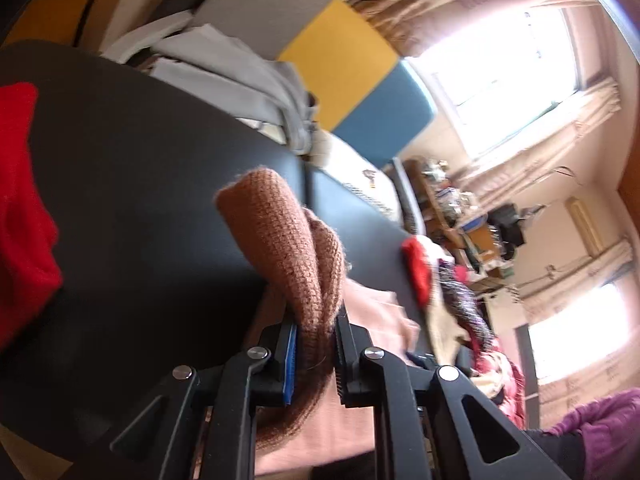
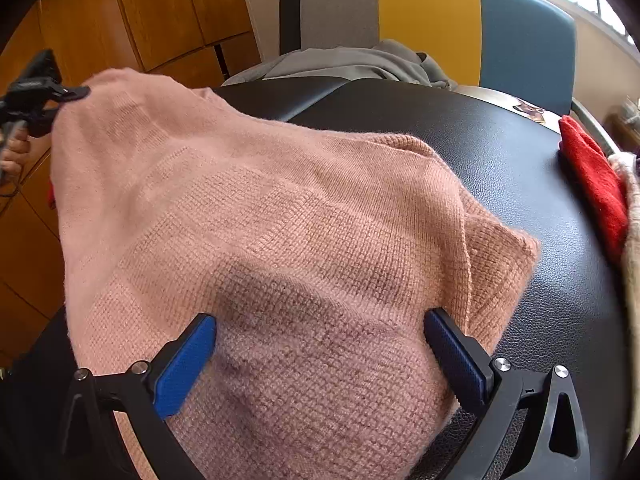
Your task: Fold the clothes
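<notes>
Across the black desk (image 2: pixel 520 168): pink sweater (image 2: pixel 280 220) half lifted, far-left corner pinched in left tongs (image 1: pixel 316 344); right tongs (image 2: pixel 320 360) spread wide above near hem. Folding barely begun, judging by spread.

A black leather-like surface (image 2: pixel 500 168) carried a pink knitted sweater (image 2: pixel 280 220), spread across its near left part, while a red garment (image 2: pixel 596 184) lay at the far right edge and grey clothing (image 2: pixel 360 60) sat at the far side.
</notes>
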Demonstrator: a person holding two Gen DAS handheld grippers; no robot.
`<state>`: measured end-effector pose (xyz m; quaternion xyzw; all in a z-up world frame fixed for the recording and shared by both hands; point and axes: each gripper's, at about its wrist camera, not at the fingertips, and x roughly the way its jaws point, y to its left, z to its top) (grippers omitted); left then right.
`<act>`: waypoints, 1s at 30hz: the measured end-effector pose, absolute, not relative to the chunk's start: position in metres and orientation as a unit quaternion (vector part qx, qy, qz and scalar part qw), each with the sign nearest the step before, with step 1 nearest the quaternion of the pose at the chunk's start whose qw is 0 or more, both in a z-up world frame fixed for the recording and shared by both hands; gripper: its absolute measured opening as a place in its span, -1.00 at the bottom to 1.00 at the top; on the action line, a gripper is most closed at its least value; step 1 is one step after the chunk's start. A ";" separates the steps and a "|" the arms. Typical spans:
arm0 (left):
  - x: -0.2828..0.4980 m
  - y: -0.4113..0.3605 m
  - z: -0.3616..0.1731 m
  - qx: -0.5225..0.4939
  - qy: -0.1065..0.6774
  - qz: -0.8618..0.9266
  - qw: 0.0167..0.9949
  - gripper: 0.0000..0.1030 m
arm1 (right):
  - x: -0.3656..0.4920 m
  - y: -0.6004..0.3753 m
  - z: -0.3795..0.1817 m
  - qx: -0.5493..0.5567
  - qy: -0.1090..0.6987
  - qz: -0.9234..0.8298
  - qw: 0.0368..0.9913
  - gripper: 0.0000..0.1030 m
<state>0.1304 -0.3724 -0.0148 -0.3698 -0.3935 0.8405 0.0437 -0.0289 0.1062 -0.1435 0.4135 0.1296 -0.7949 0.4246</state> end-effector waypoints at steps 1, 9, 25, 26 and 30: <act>0.130 -0.366 -0.010 -0.366 -0.395 0.841 0.050 -0.74 | -0.029 0.107 -0.144 0.412 0.128 -0.796 0.425 1.00; 0.104 -0.315 0.022 -0.333 -0.434 0.832 0.084 -0.74 | -0.023 0.089 -0.146 0.402 0.126 -0.800 0.427 1.00; -0.014 -0.142 -0.009 -0.418 -0.421 0.793 0.140 -0.74 | -0.008 0.096 -0.142 0.384 0.115 -0.804 0.438 1.00; -0.023 -0.133 -0.019 -0.432 -0.416 0.789 0.136 -0.74 | -0.008 0.097 -0.142 0.383 0.114 -0.805 0.439 1.00; -0.044 -0.108 -0.058 -0.480 -0.408 0.768 0.117 -0.74 | -0.008 0.100 -0.142 0.379 0.109 -0.803 0.448 1.00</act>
